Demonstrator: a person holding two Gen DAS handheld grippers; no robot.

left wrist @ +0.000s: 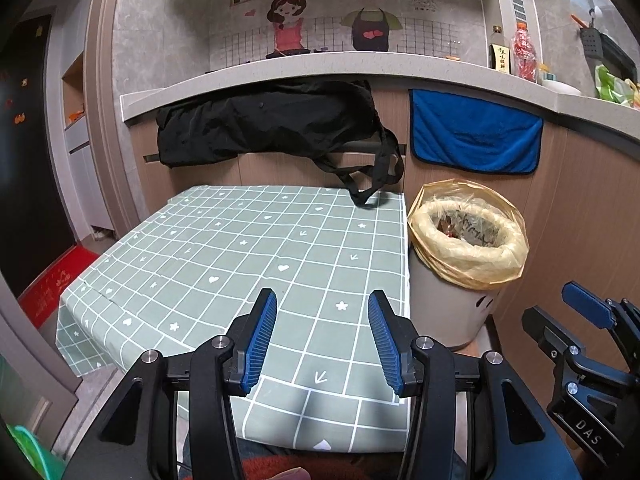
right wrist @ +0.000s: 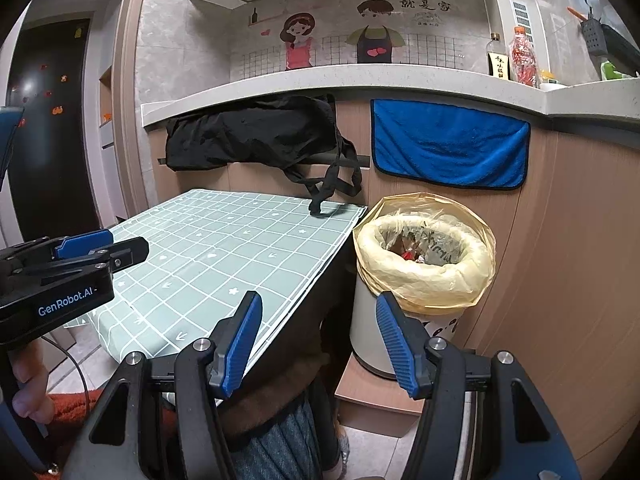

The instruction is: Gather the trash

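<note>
We hold the left gripper (left wrist: 322, 300) over the near part of the worktop (left wrist: 224, 256), which wears a green cloth with a white grid and small hearts, stars and arrows. Its blue-padded fingers (left wrist: 260, 340) stand spread with nothing between them, only cloth showing in the gap. The right gripper (right wrist: 318, 302) hangs past the worktop's right edge, its fingers (right wrist: 240, 344) also spread wide and empty; through the gap we see dark space under the worktop and a knee in striped fabric below.

The bin (right wrist: 424, 264) stands on the floor just beside the worktop's far right corner, against the wooden cabinet front. A yellow bag (left wrist: 468, 236) lines it and folds over the rim, and inside we make out crumpled wrappers, some red, though we cannot tell what they are. The part of the cloth we see carries no loose trash.

A black bag (left wrist: 268, 124) hangs from the cabinet rail behind the worktop, and one of its straps (left wrist: 372, 188) droops down to touch the cloth's far edge. To its right a blue towel (left wrist: 476, 132) hangs above the bin. On the counter (right wrist: 360, 80) above stand a dark sauce bottle (right wrist: 498, 60) and a clear bottle (right wrist: 524, 58) of red contents.

In the right wrist view the left gripper shows at the left edge, with a hand (right wrist: 28, 384) beneath it.
</note>
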